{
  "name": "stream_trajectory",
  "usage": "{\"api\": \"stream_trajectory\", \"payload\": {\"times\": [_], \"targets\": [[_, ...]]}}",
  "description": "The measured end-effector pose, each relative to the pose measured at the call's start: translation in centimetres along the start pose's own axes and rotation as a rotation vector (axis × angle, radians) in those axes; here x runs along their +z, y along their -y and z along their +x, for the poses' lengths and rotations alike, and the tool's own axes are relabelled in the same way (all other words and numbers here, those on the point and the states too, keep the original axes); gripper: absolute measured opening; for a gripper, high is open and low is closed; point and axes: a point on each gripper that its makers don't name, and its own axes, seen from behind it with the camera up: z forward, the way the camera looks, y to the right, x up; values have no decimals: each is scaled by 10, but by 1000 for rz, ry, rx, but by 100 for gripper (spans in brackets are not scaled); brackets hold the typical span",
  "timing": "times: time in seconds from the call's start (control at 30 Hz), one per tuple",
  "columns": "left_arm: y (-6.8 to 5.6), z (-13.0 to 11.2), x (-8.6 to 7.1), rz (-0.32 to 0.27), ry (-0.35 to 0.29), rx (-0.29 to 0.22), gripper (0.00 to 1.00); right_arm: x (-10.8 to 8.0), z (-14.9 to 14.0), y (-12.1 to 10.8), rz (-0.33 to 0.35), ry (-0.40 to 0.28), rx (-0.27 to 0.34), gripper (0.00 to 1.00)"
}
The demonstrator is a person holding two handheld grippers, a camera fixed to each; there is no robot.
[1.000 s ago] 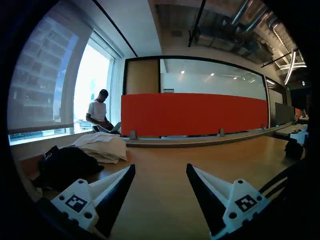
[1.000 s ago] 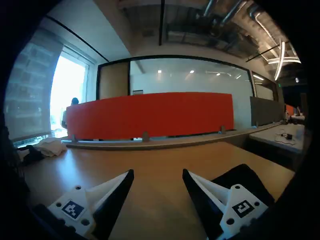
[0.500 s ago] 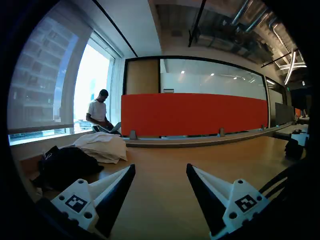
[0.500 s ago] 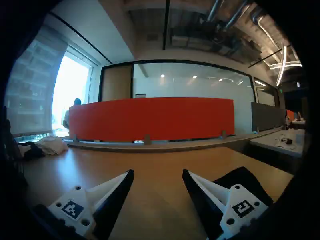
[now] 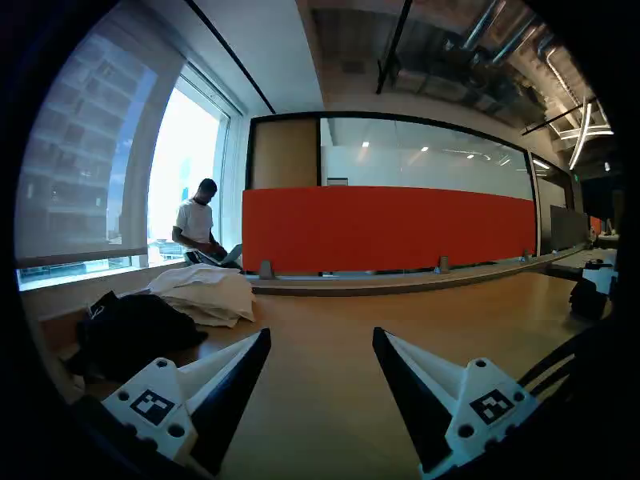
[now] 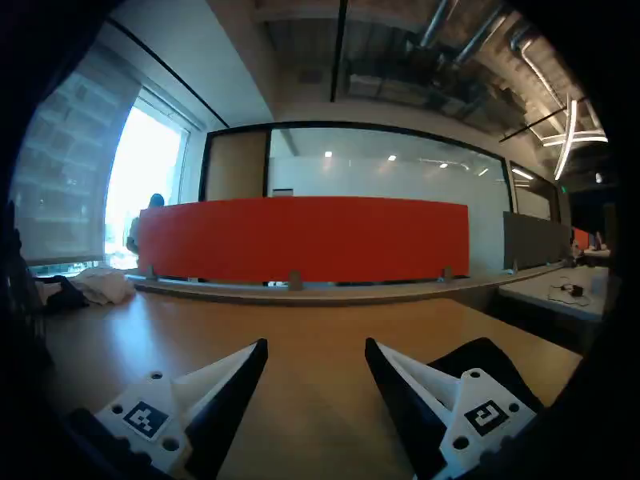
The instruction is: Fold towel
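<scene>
Two grippers hang low over a wooden bench (image 5: 336, 308), and both are empty. The left gripper (image 5: 320, 330) has its jaws wide apart, with only bare wood between them. The right gripper (image 6: 314, 342) also has its jaws wide and holds nothing. The towel (image 5: 205, 293) is white and lies in a loose heap at the far left of the bench, well apart from both grippers. In the right gripper view it is small, at the left edge. A black cloth (image 5: 132, 332) lies just beside the towel, on the near side. A dark thing (image 6: 490, 358) lies on the bench behind the right finger of the right gripper. A red panel (image 5: 388, 228) stands along the far edge of the bench. A person (image 5: 195, 230) sits by the window (image 5: 184, 184).
</scene>
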Motion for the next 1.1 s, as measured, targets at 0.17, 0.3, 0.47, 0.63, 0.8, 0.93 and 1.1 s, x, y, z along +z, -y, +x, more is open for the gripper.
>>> {"api": "stream_trajectory", "payload": {"times": [0.17, 0.3, 0.47, 0.63, 0.8, 0.93, 1.1], "targets": [[0, 0, 0, 0, 0, 0, 94, 0, -1, 0, 0, 1, 0, 94], [-1, 0, -1, 0, 0, 0, 94, 1, -2, 0, 0, 1, 1, 94], [-1, 0, -1, 0, 1, 0, 94, 0, -2, 0, 0, 1, 0, 94], [0, 0, -1, 0, 0, 0, 94, 0, -3, 0, 0, 1, 0, 94], [0, 1, 0, 0, 0, 0, 94, 0, -2, -1, 0, 1, 0, 95], [0, 1, 0, 0, 1, 0, 94, 0, -2, -1, 0, 1, 0, 95], [0, 2, 1, 0, 1, 0, 94, 0, -3, -1, 0, 1, 0, 94]]}}
